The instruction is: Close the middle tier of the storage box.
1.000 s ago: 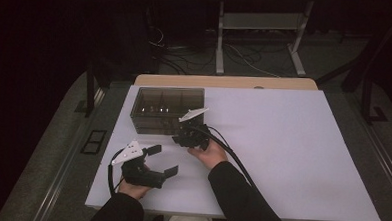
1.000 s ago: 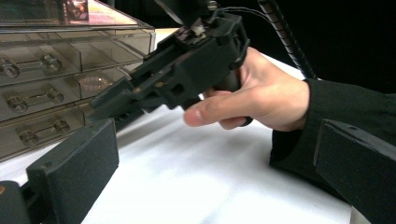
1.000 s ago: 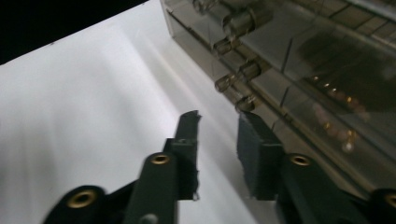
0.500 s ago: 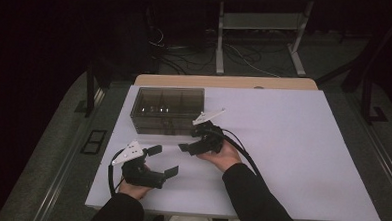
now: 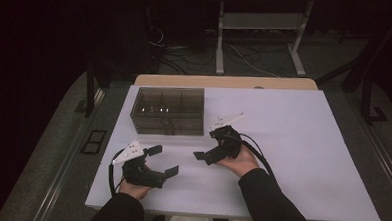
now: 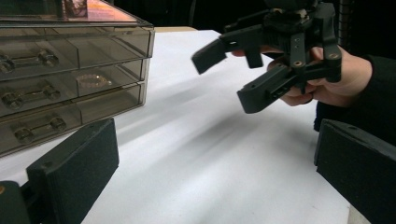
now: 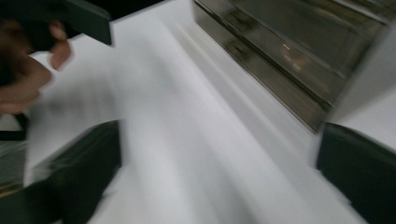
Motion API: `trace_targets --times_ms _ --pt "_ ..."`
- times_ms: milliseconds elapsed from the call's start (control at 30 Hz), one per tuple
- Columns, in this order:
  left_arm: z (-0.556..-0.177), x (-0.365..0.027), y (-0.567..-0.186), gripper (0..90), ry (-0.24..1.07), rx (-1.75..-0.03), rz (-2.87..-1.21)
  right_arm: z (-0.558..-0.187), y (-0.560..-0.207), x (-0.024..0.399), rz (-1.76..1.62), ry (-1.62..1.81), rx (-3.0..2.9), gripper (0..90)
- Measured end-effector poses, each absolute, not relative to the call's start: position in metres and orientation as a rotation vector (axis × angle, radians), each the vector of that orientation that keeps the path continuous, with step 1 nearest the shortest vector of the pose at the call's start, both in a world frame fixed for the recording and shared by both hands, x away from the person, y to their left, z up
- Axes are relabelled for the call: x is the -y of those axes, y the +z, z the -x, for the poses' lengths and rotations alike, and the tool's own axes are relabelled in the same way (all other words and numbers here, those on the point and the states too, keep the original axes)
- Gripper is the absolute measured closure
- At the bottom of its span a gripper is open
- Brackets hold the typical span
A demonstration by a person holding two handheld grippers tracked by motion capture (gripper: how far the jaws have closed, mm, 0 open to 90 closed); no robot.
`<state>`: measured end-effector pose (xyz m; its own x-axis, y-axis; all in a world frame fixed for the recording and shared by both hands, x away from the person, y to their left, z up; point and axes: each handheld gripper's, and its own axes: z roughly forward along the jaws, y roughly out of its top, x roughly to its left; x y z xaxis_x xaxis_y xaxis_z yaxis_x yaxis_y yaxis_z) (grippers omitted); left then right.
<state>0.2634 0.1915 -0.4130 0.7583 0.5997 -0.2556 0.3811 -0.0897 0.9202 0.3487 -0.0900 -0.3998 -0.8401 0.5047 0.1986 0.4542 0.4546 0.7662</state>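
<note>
Right tongs (image 5: 206, 150) spread wide, nothing between jaws, lower centre of the high view; jaws just been opening. Seen also upper right of the left gripper view (image 6: 233, 70), held in a hand (image 6: 336, 77), both black jaws apart and empty. Left tongs (image 5: 164, 161) also spread wide, empty, lower left of the high view, gripped by left hand (image 5: 133, 188); own jaws far apart at bottom corners of the left gripper view, bare white worktop (image 6: 210, 154) between them.

Task thing: smoky clear drawer box (image 5: 169, 110), upper left part of the worktop (image 5: 302, 145) in the high view, above and between both tongs, touching neither. One box. Three drawers stacked, counted in the left gripper view (image 6: 70, 74) at upper left; each drawer with one bar handle, so three handles. Divider walls visible inside top and middle drawers. One small pale ring-like item inside the middle drawer (image 6: 93, 80), too faint to name. Right gripper view blurred: box (image 7: 289, 51) at upper right, drawer fronts as streaks, left hand and part of left tongs at upper left.

Two tongs, two hands, two dark sleeves, one cable from each of the tongs. No readable brand, label or writing anywhere; bright patch on the box lid in the left gripper view unreadable.
</note>
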Motion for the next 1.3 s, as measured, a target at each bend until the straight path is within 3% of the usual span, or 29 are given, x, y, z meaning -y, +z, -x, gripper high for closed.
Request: trace_targets --times_ms 367,1300 --pt "-0.264 -0.191 -0.414 0.0 0.213 -0.778 -1.716 -0.34 -0.4 0.132 -0.943 1.346 -2.578 0.0" --pt "-0.264 -0.191 -0.413 0.0 0.213 -0.775 -1.727 -0.312 -0.4 0.183 -0.966 1.309 -2.513 0.0"
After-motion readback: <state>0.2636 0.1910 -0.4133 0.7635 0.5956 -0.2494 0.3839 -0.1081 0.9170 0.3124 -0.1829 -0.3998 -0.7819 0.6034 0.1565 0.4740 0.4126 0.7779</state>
